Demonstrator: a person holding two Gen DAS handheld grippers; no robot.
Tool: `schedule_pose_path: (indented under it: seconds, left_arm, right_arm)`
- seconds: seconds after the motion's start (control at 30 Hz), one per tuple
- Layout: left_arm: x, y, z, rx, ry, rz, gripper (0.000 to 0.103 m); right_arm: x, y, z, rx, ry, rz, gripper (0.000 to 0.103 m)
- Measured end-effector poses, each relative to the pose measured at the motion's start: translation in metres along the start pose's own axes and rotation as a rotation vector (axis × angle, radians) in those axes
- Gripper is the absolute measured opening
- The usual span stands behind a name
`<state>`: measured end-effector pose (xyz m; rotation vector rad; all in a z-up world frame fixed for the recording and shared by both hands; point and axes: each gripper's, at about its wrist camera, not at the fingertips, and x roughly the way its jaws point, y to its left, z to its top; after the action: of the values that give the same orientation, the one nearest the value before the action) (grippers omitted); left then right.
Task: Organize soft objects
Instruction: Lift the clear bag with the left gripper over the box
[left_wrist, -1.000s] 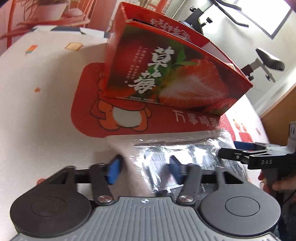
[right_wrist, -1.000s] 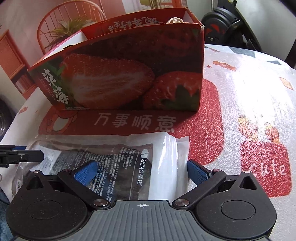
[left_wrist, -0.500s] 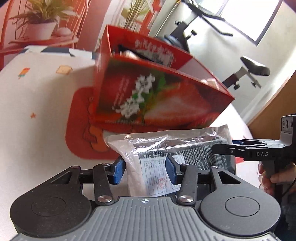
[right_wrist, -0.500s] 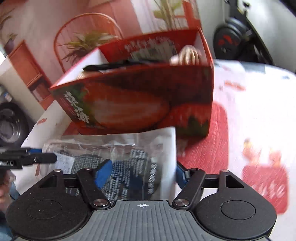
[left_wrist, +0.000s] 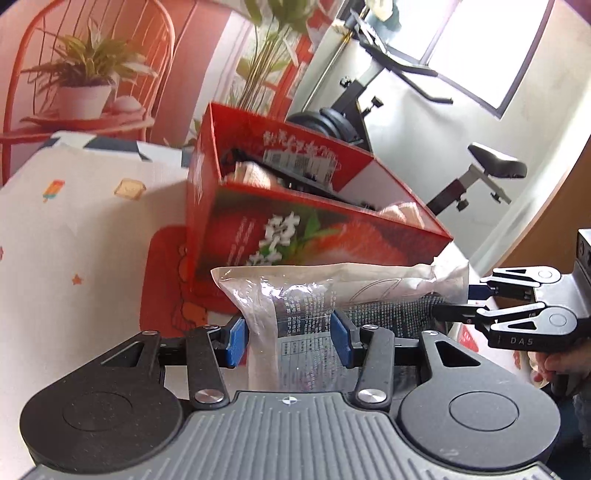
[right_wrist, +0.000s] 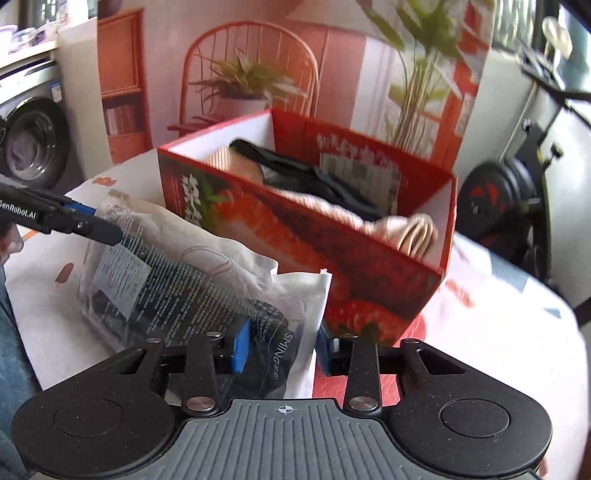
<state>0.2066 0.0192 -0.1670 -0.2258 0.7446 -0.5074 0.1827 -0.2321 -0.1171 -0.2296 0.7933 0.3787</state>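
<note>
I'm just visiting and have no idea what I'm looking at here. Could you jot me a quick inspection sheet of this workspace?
Surface: table under a pale cloth printed with small cartoons and a red mat.
Job's things: clear plastic packet with dark folded contents, held up in front of the strawberry box; the open box already holds beige fabric and a dark item.
Clutter: nothing seen.
Tools: left tool grips one end of the packet; right tool is closing on the other end.
Cables: nothing seen.
Surroundings: potted plant on an orange wire chair, exercise bike, washing machine, window.
</note>
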Motion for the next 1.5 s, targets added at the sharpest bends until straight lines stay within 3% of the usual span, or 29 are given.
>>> schedule_pose_path:
  seconds: [0.3,0.5,0.73,0.87,1.17,1.33,1.5]
  left_arm:
    - [-0.034,-0.024,0.042,0.039,-0.164,-0.078,0.049]
    - [-0.046,-0.048,0.084,0.101,-0.293,-0.056,0.049]
    - [-0.026,-0.06,0.116,0.126,-0.398,-0.002,0.049]
    - [-0.013,-0.055,0.122,0.082,-0.381,-0.015,0.049]
    - [0.028,-0.034,0.1,0.122,-0.217,0.035,0.044]
    - [0.037,-0.022,0.099,0.094,-0.167,0.056,0.034]
    - [0.047,-0.025,0.102,0.128,-0.129,0.068,0.03]
  right_arm:
    - [-0.039,-0.007,0.029,-0.037,-0.179,-0.073,0.027]
    - [-0.067,-0.016,0.056,-0.081,-0.356,-0.164,0.027]
    - [-0.053,-0.026,0.073,-0.128,-0.485,-0.281,0.027]
    - [-0.035,-0.038,0.079,-0.101,-0.526,-0.322,0.028]
    - [0.001,-0.054,0.057,0.023,-0.416,-0.216,0.028]
    - [0.013,-0.053,0.048,0.075,-0.344,-0.159,0.023]
    - [0.03,-0.065,0.041,0.216,-0.248,-0.114,0.019]
